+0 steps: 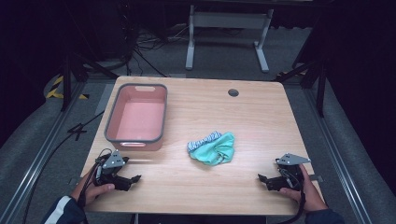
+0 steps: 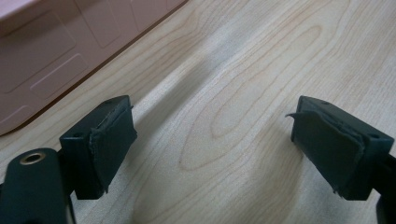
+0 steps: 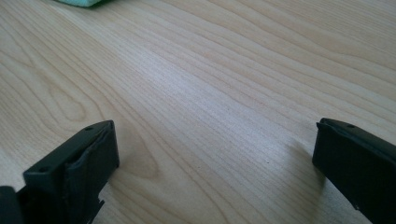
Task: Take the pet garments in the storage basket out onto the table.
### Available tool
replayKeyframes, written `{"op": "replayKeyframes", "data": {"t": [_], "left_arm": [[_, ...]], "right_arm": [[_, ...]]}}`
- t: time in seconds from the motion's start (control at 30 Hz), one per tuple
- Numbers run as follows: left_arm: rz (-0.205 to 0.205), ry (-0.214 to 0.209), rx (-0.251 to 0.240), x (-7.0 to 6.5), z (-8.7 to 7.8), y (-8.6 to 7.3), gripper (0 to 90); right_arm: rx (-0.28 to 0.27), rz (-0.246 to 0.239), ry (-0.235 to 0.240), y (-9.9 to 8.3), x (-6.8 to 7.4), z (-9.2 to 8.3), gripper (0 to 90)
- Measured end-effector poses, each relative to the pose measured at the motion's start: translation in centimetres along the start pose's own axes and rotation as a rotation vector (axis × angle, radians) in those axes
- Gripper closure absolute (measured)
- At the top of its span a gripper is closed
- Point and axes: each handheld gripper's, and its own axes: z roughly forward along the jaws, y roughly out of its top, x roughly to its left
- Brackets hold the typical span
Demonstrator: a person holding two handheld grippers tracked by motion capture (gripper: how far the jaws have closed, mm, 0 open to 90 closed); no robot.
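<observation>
A crumpled teal cloth (image 1: 213,148) with a striped edge lies in the middle of the wooden table (image 1: 261,112). A pink bin (image 1: 136,116) with a grey rim stands empty at the far left. My left gripper (image 1: 135,178) rests low at the front left, just in front of the bin, held by a hand. Its jaws stand wide apart over bare wood (image 2: 212,135), and the bin's pink wall (image 2: 56,51) shows at the upper left. My right gripper (image 1: 261,178) sits at the front right, open over bare wood (image 3: 215,154), with a sliver of the cloth (image 3: 81,2) at the top.
A round cable hole (image 1: 233,92) is in the table's far side. Beyond the table stand a grey metal frame (image 1: 227,32) and loose cables on the floor. Metal rails run along both sides of the table.
</observation>
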Motion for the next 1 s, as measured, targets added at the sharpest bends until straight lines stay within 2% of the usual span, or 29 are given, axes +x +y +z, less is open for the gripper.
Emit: {"op": "replayKeyframes", "data": {"t": [0.87, 1.0], "left_arm": [[0.007, -0.008, 0.017, 0.30, 0.22, 0.21, 8.5], [-0.004, 0.010, 0.020, 0.32, 0.25, 0.21, 6.7]], "right_arm": [[-0.001, 0.005, -0.005, -0.10, 0.03, -0.09, 0.5], [-0.001, 0.005, -0.004, -0.10, 0.03, -0.09, 0.6]]}}
